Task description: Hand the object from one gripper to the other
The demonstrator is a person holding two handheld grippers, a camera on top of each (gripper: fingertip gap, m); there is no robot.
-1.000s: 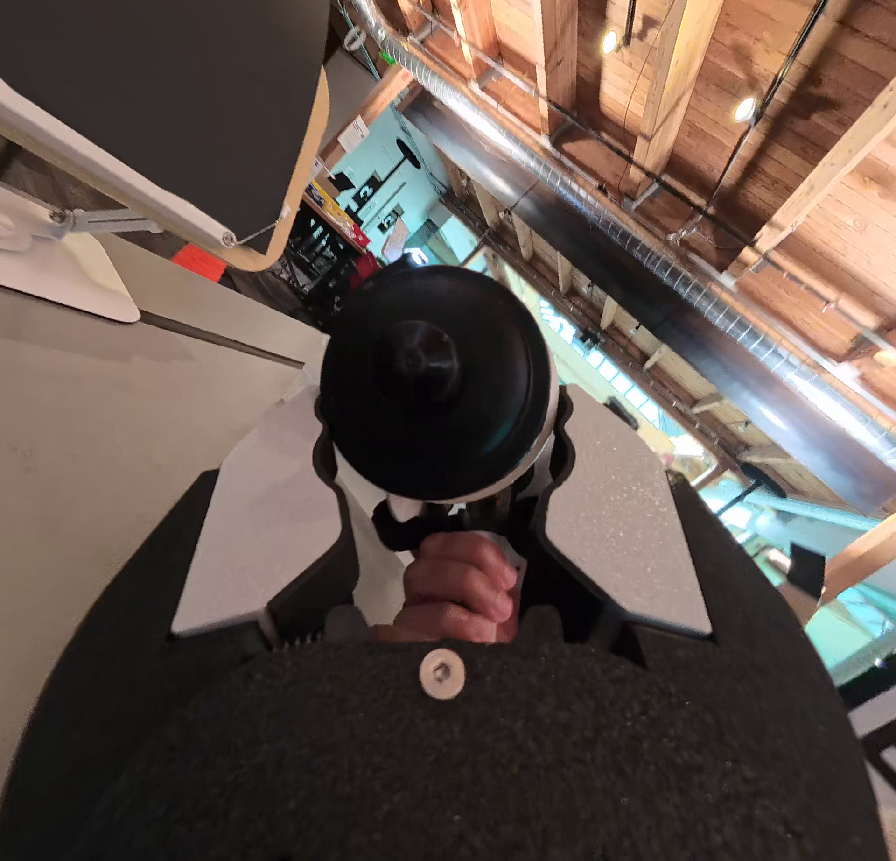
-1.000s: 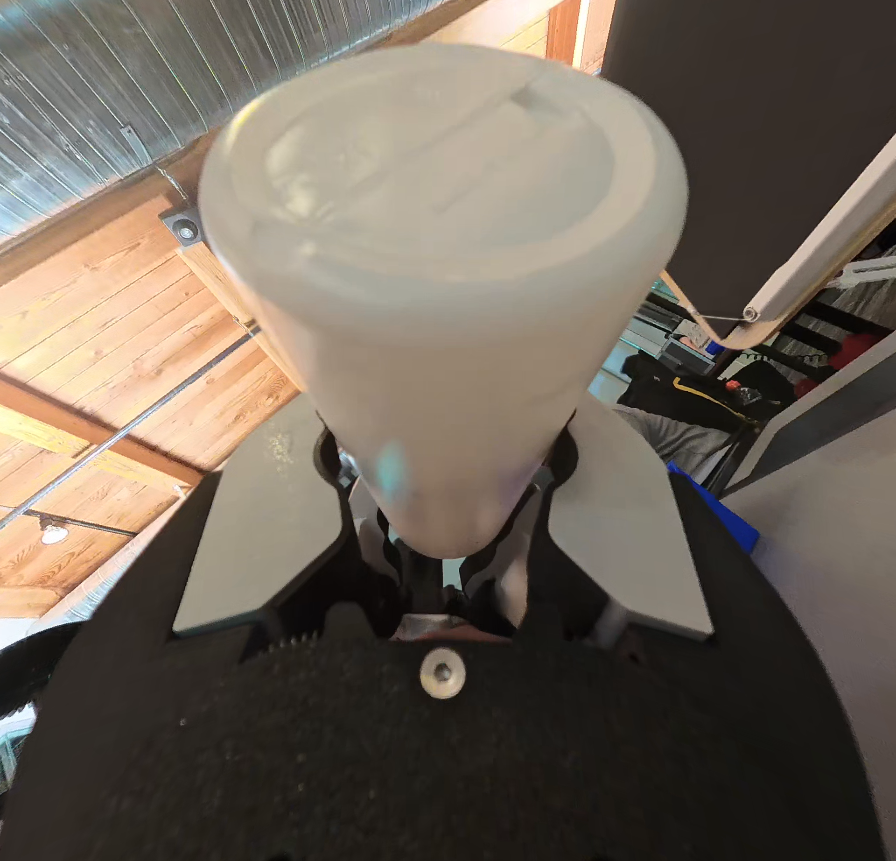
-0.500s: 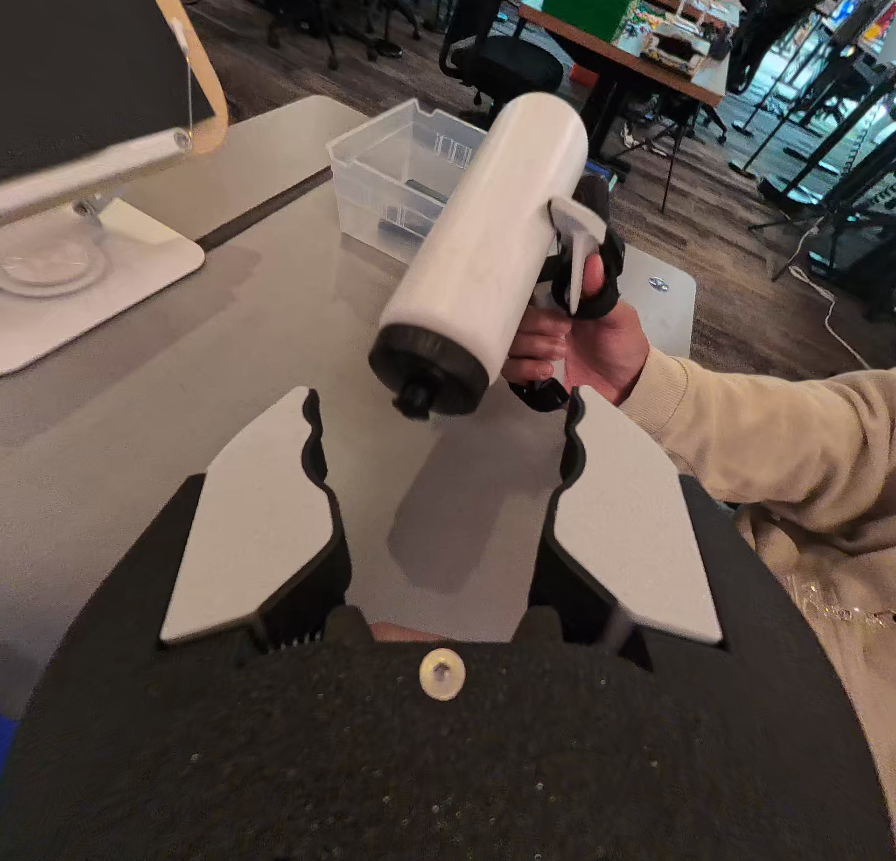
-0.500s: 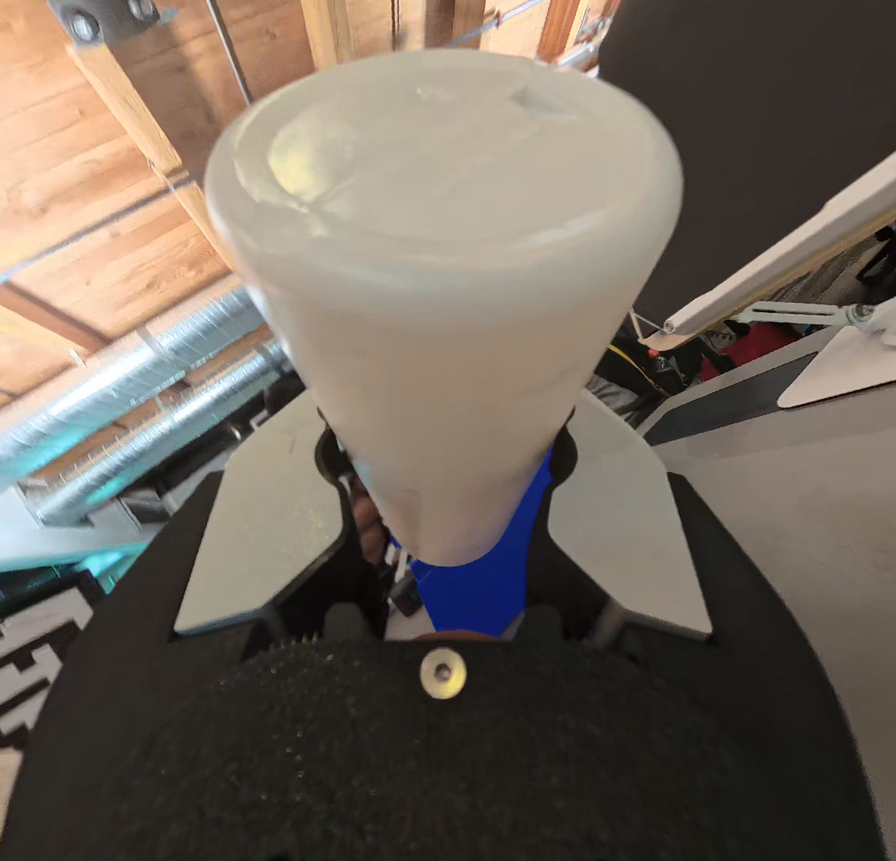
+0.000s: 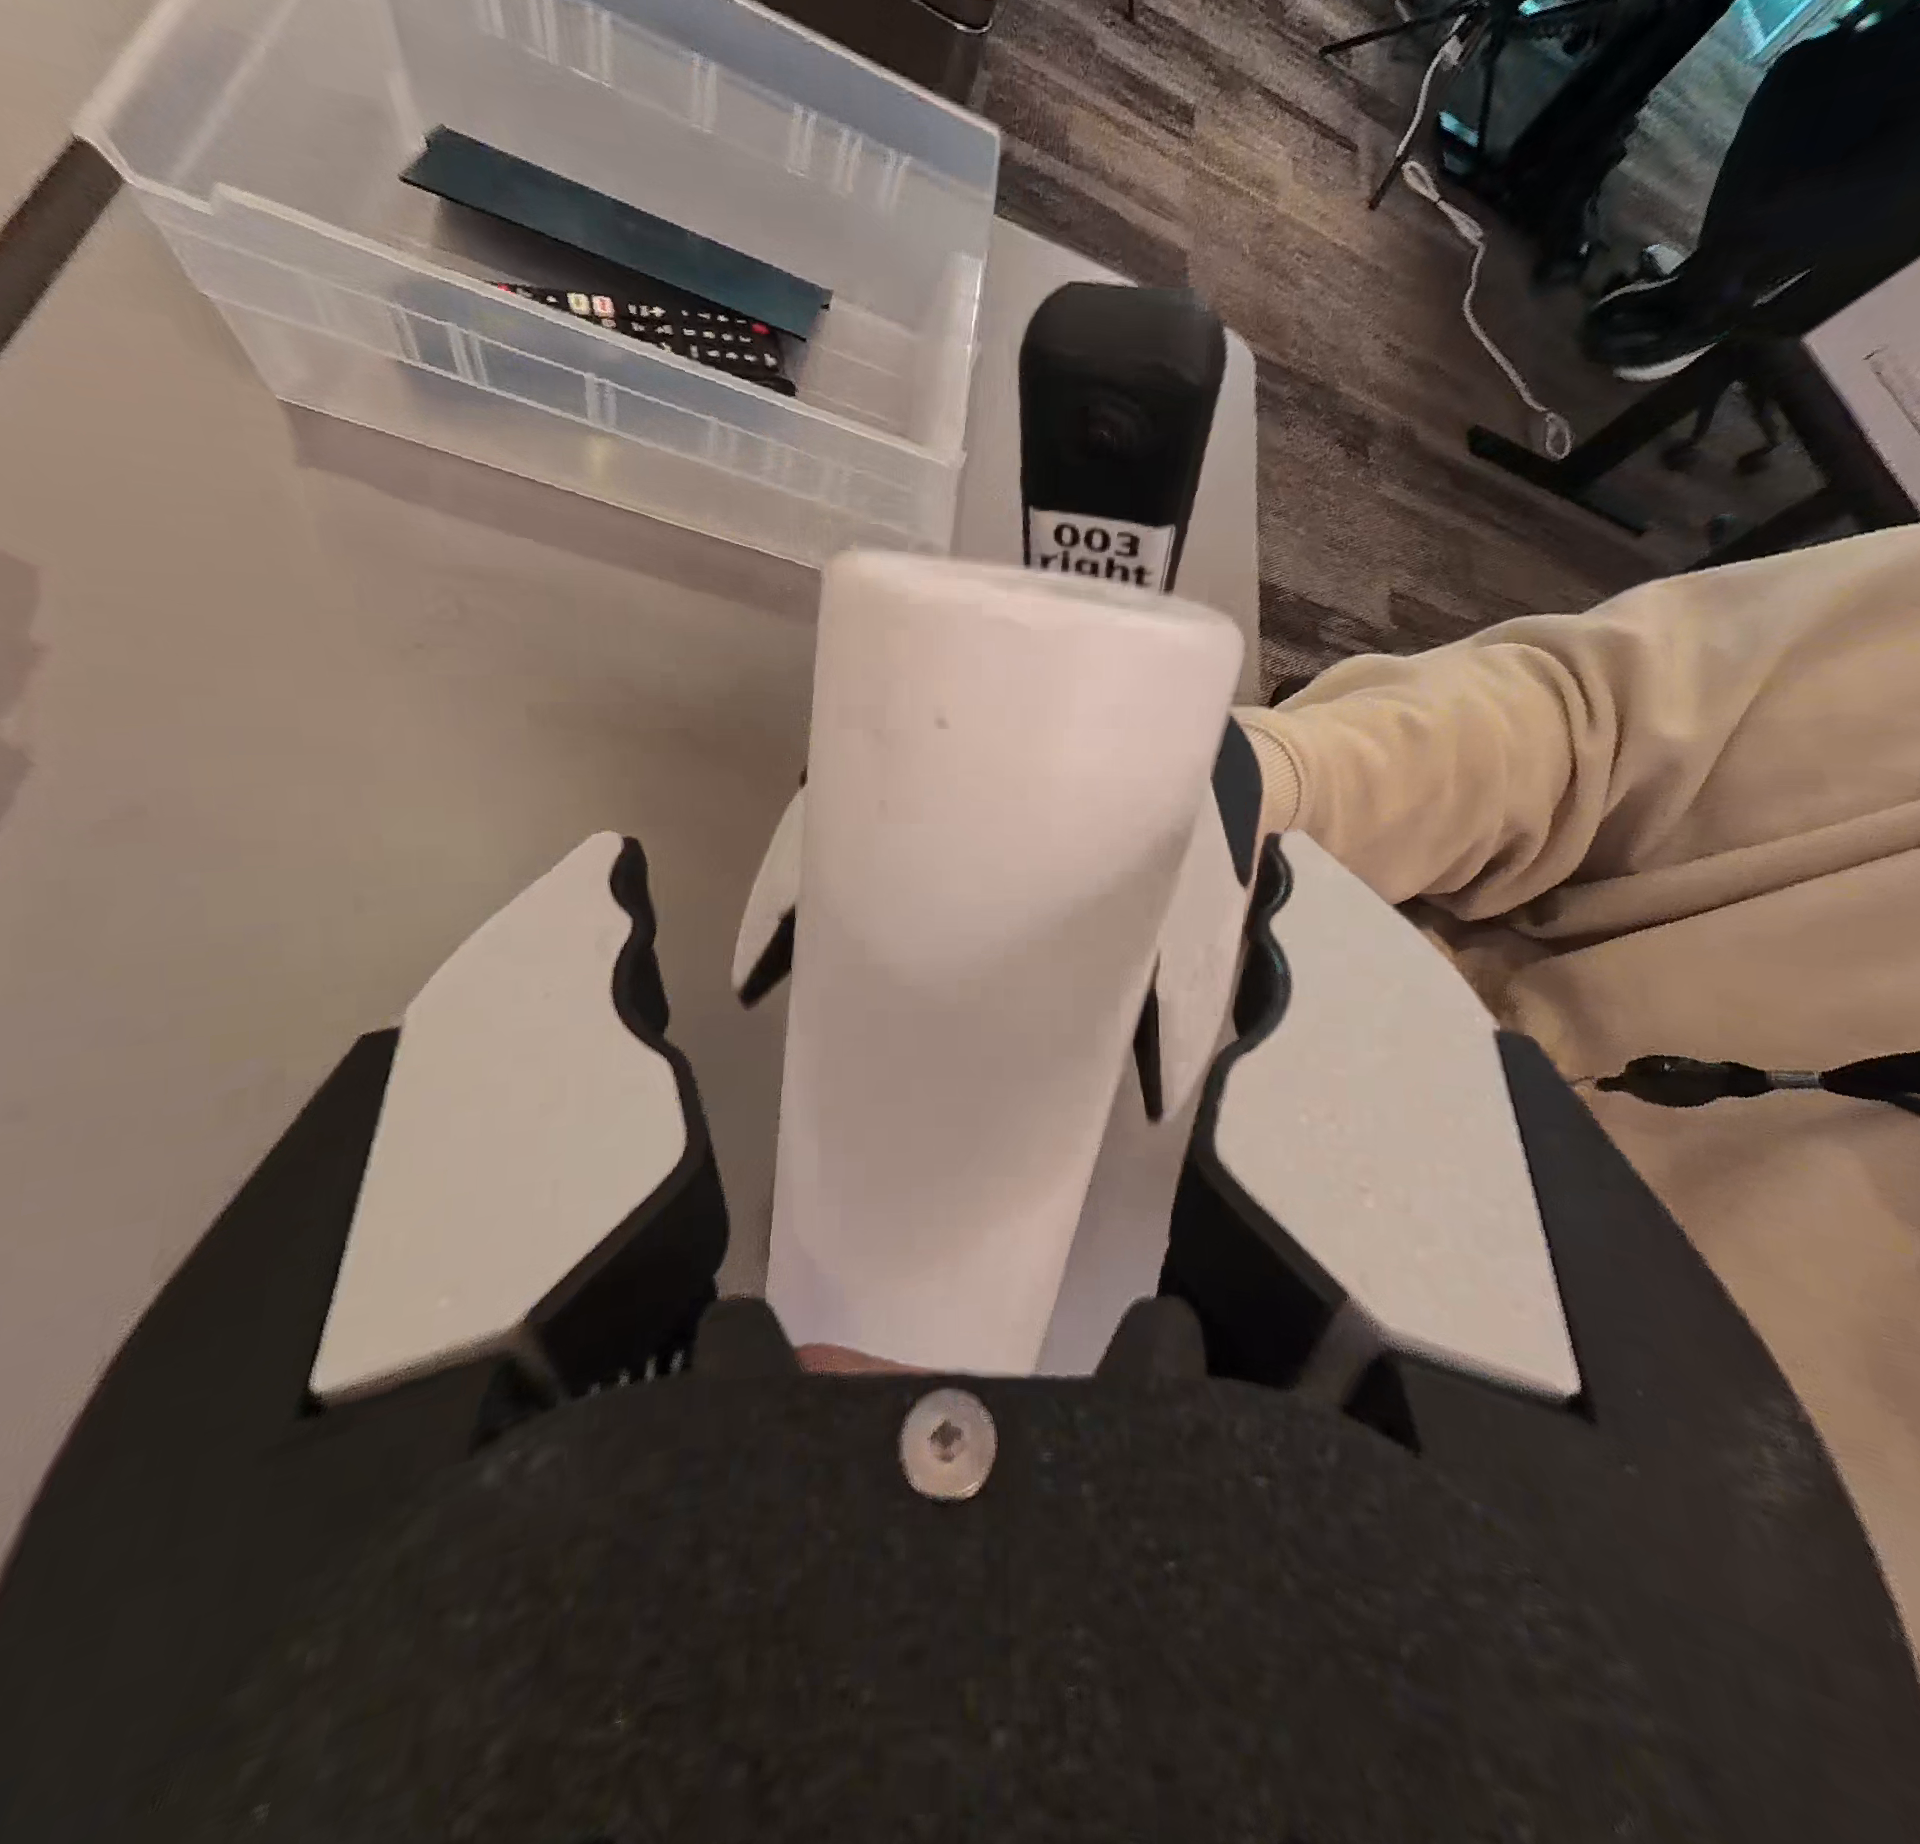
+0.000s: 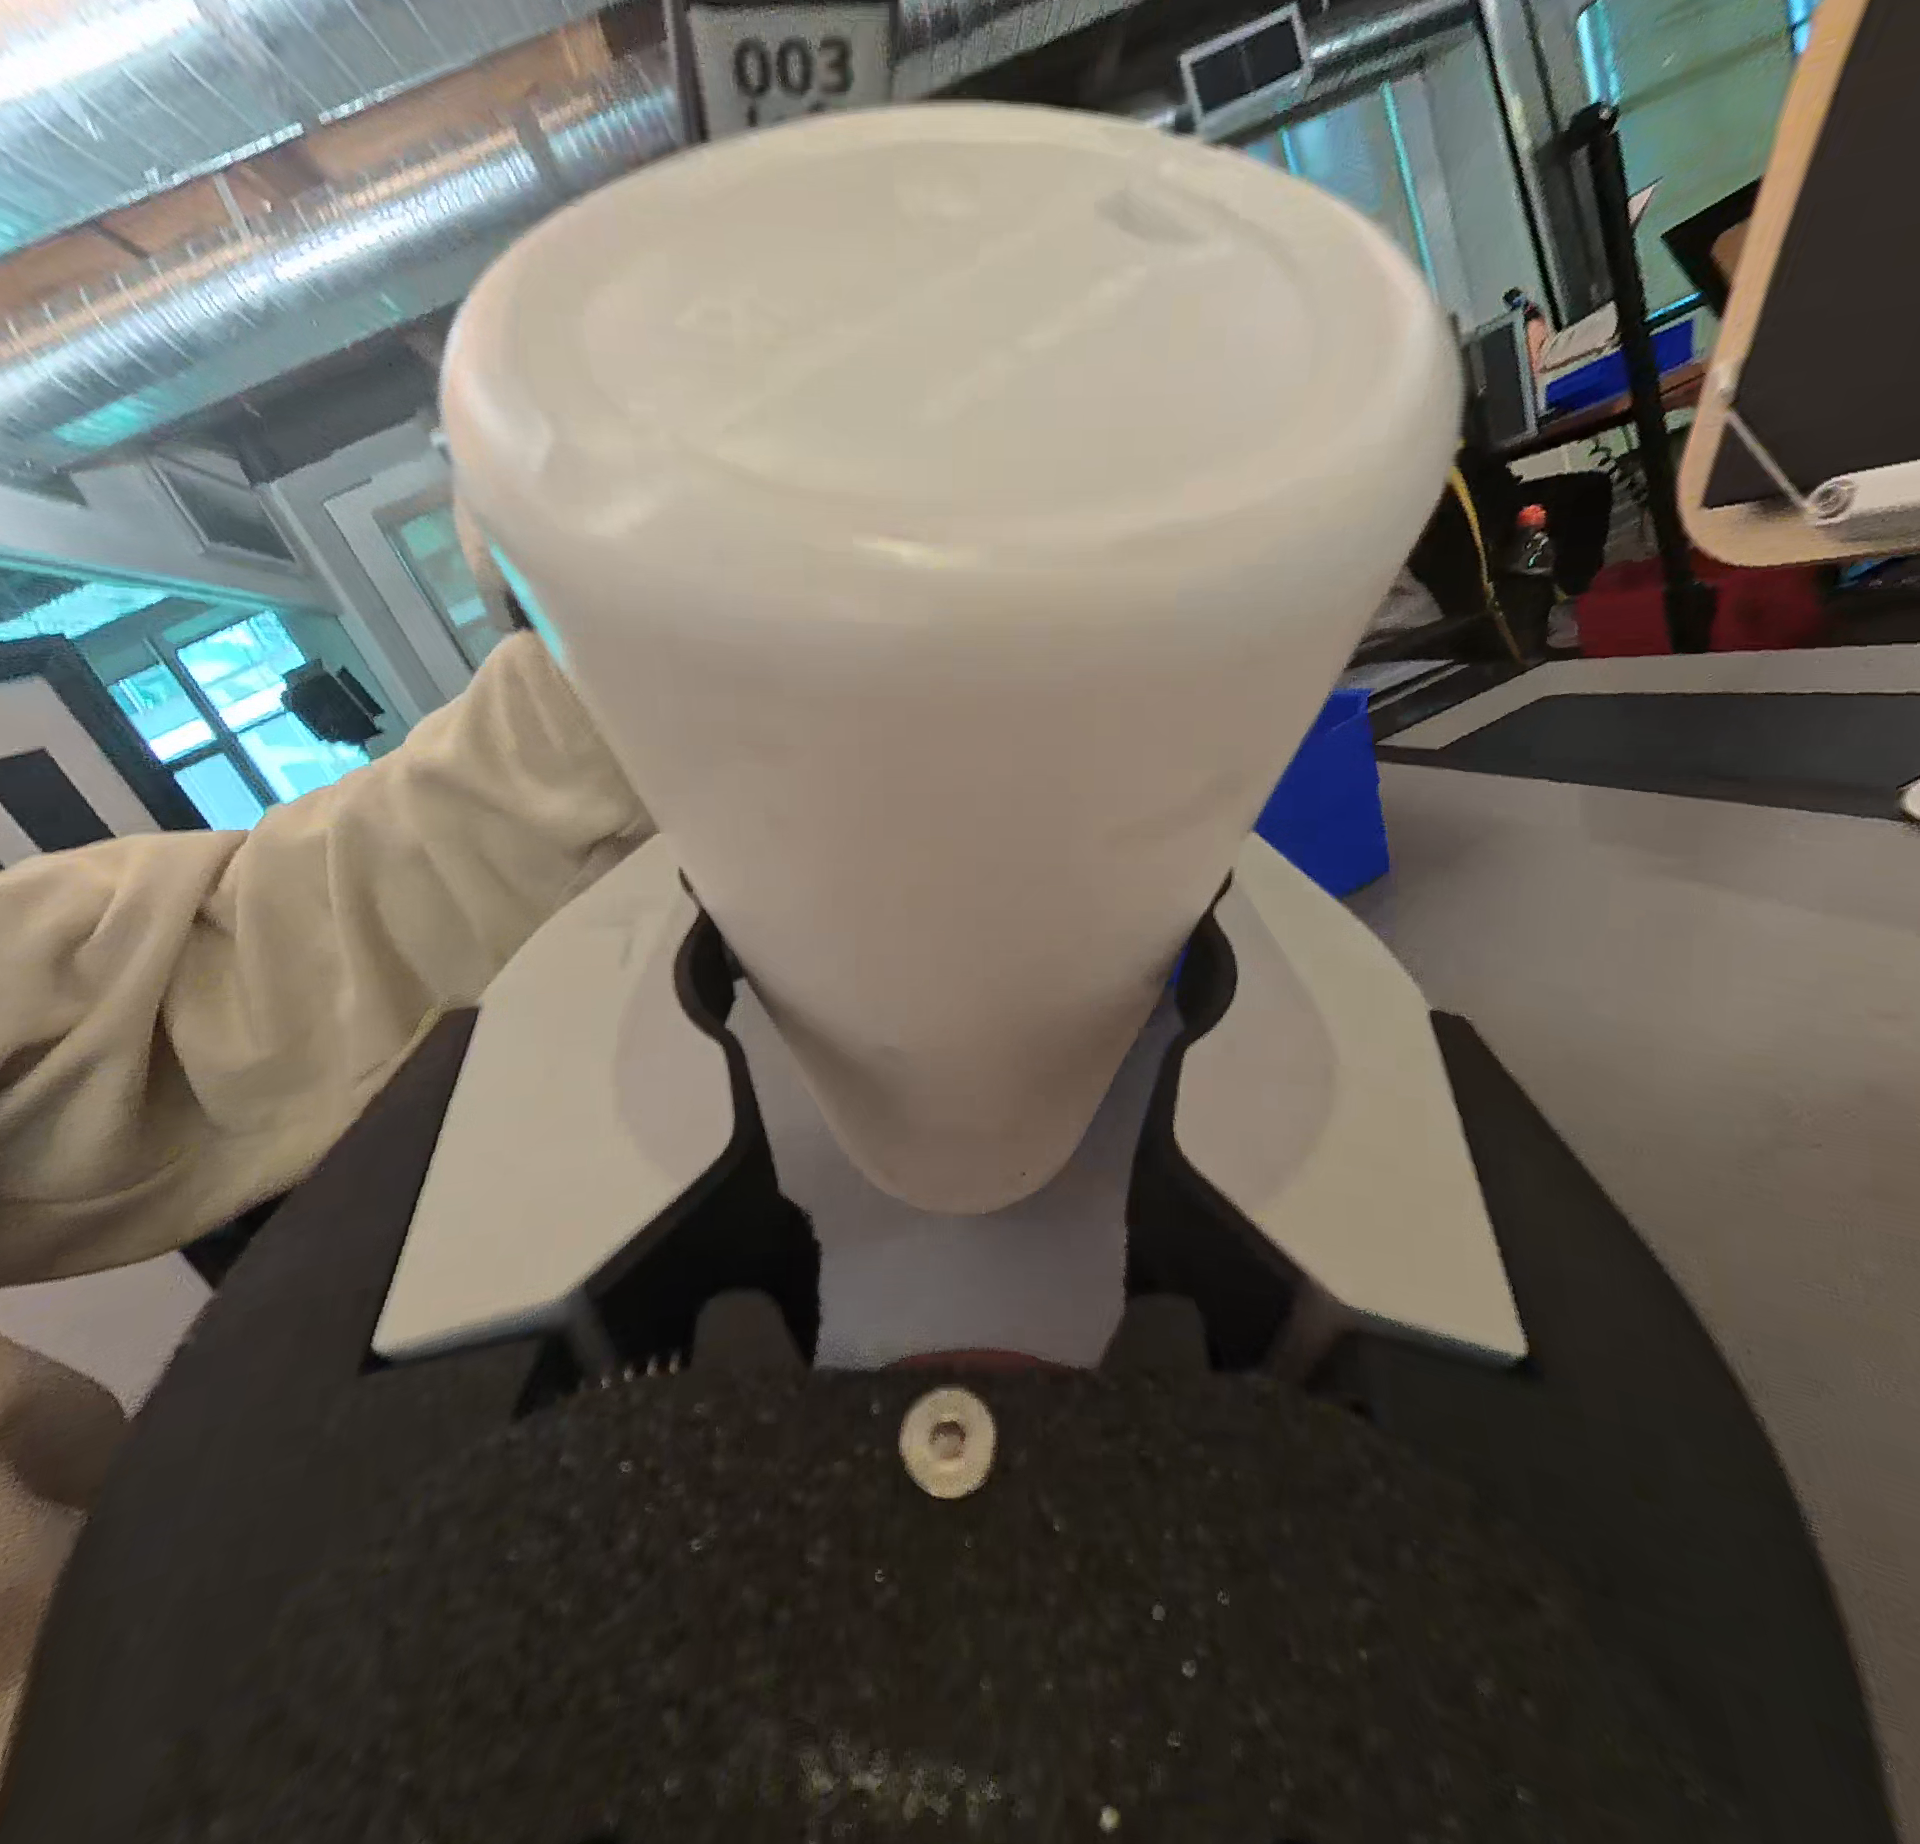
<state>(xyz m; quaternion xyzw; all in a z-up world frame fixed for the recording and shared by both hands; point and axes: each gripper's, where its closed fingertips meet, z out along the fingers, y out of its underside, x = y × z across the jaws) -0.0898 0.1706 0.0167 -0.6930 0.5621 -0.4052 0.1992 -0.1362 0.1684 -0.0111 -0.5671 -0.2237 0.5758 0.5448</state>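
A white cylindrical bottle (image 5: 987,911) lies lengthwise between the fingers of my left gripper (image 5: 940,849). The left gripper is open, with a gap showing on the left side of the bottle. The right gripper's fingers (image 5: 764,921) clamp the bottle from both sides just ahead of my left fingertips, and its black camera post (image 5: 1122,423) stands behind. In the right wrist view my right gripper (image 6: 956,859) is shut on the bottle (image 6: 935,599), whose flat white end faces the camera. The bottle's cap end is hidden.
A clear plastic bin (image 5: 883,184) holding a black remote (image 5: 675,329) and a dark flat sheet sits on the grey table (image 5: 260,703) ahead. A beige sleeve (image 5: 1558,755) reaches in from the right. A blue bin (image 6: 1330,797) and a monitor edge (image 6: 1766,288) are at the right. Some 5 centimetres of space lies between my two pairs of fingers.
My left gripper turned from facing the ceiling down to the table, stayed open, and closed in until the bottle lies between its fingers. The right gripper stayed shut on the bottle.
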